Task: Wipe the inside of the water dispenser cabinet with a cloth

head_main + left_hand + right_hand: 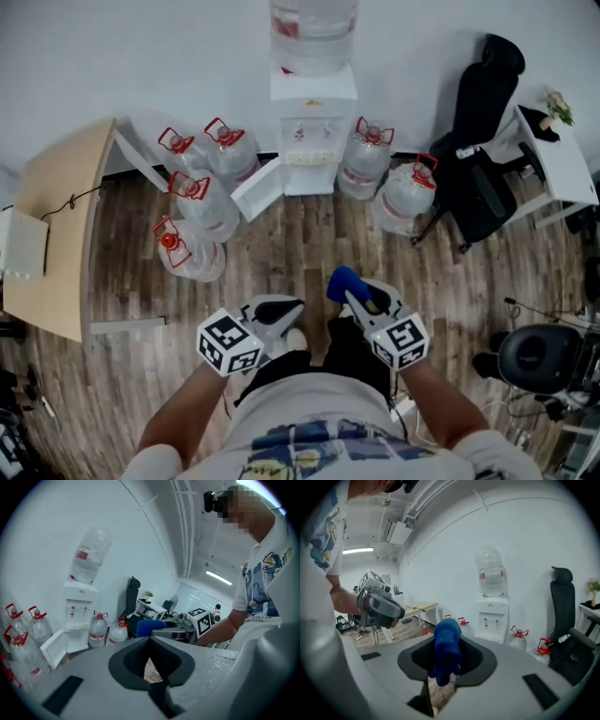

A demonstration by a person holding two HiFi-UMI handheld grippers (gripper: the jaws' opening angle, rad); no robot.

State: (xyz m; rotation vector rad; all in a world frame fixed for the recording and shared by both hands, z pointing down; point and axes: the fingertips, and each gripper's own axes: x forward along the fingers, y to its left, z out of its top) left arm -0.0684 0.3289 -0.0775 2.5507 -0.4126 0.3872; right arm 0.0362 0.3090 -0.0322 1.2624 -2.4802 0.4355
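L gripper [150,641]: jaws pressed together, nothing between them; grey plastic shell, dark pads. R gripper [444,665]: jaws closed on a blue cloth [447,646], a soft, fuzzy wad that bulges up past the tips and hangs a bit below them. Both are held low in front of the person, L at the left, R at the right, apart from each other, each w/ a black-and-white marker cube at the back. In the head view the cloth shows as a blue lump at the R gripper's far end.

Beneath: wood-plank floor [309,239], grey-brown, w/ visible grain.

Farther, mid-room against the white wall: water dispenser [311,141], a white, boxy unit w/ two taps over a drip tray. Its lower cabinet door [255,187], a flat white panel, stands swung open to the left. Can't tell what's inside the cabinet. On top sits an inverted bottle [314,33] of clear plastic w/ a red label.

Left of the dispenser: four clear round jugs [192,216] w/ red caps and handles, clustered on the floor. Right of it: two more jugs [389,178]; fill level unclear.

Far left: light wood tabletop [56,225]. Far right: black office chair [483,141], then a white desk [562,164].
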